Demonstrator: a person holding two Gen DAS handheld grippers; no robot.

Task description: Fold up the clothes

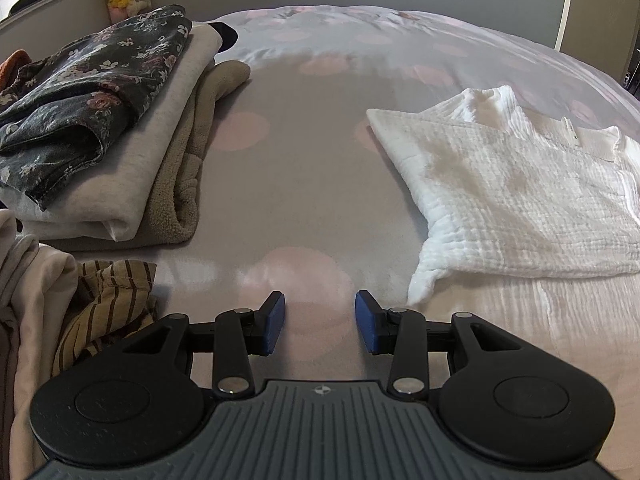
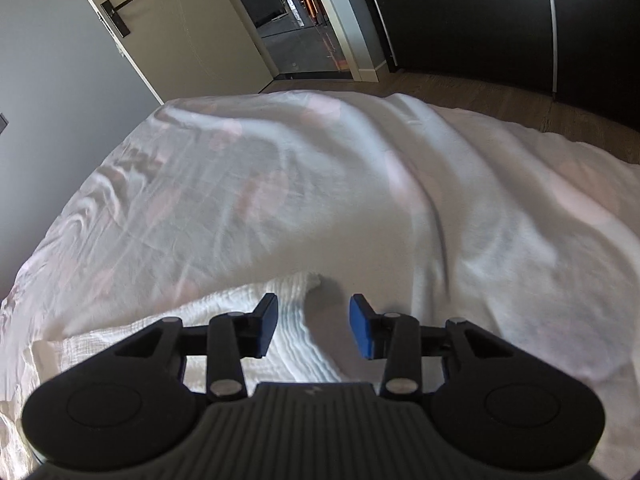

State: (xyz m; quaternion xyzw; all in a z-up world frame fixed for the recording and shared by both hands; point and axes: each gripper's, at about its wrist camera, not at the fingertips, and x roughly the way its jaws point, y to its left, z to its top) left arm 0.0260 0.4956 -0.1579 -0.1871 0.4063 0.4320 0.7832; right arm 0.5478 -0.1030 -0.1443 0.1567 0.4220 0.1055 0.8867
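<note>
A white crinkled garment (image 1: 512, 196) lies partly folded on the bed at the right of the left wrist view. My left gripper (image 1: 320, 322) hovers open over the bedcover, just left of the garment's near corner, with nothing between its blue pads. In the right wrist view the same white garment (image 2: 296, 332) lies under and between the fingers of my right gripper (image 2: 313, 328), which is open; one corner of the cloth ends just ahead of the fingertips.
A stack of folded clothes (image 1: 100, 128), dark floral on top, sits at the left on the bed (image 1: 304, 184). A striped garment (image 1: 104, 304) and pale unfolded clothes lie near left. Beyond the bed (image 2: 280, 184) are an open door (image 2: 132, 28), wooden floor and a dark wardrobe (image 2: 472, 12).
</note>
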